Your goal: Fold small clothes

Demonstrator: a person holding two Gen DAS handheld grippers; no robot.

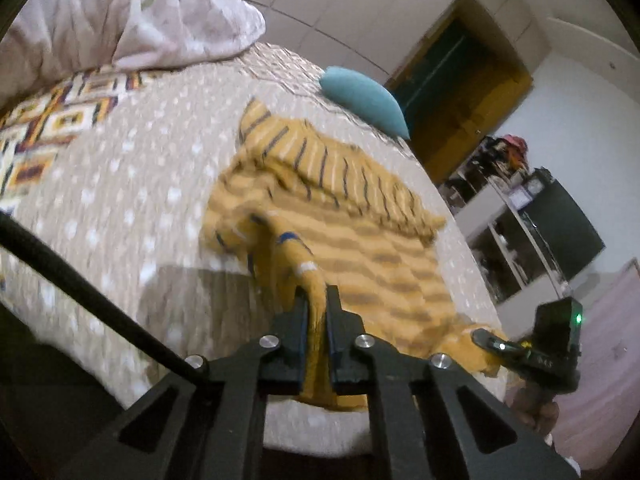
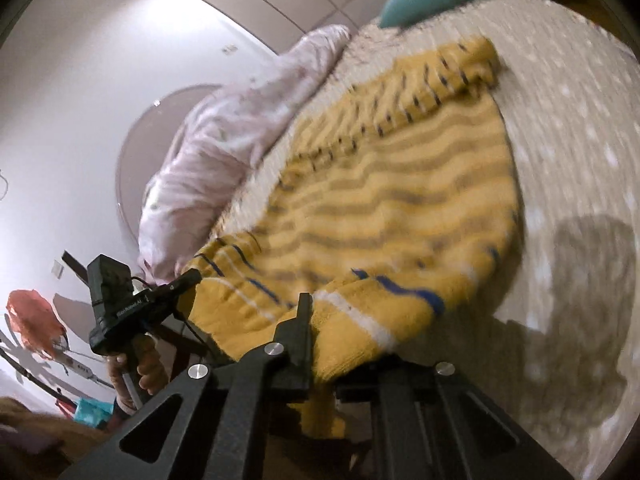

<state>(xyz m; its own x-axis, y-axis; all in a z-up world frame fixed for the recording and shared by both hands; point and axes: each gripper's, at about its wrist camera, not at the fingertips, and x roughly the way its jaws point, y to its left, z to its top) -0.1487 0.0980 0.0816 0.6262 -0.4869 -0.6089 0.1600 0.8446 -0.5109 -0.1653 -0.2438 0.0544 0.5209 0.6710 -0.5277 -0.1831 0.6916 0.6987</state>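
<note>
Your left gripper (image 1: 317,300) is pinched onto a bunched corner of the yellow striped sweater (image 1: 352,236) — your right gripper (image 2: 320,320) clamps another edge of it, fabric draped over the fingers. The sweater lies spread on the dotted bedspread (image 1: 132,184), near the teal pillow (image 1: 364,98) and the crumpled pink blanket (image 1: 132,12).

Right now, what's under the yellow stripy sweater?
The yellow sweater lies on the dotted beige bedspread. The left gripper and right gripper pinch its near edge. Whatever lies beneath its middle is covered.
</note>
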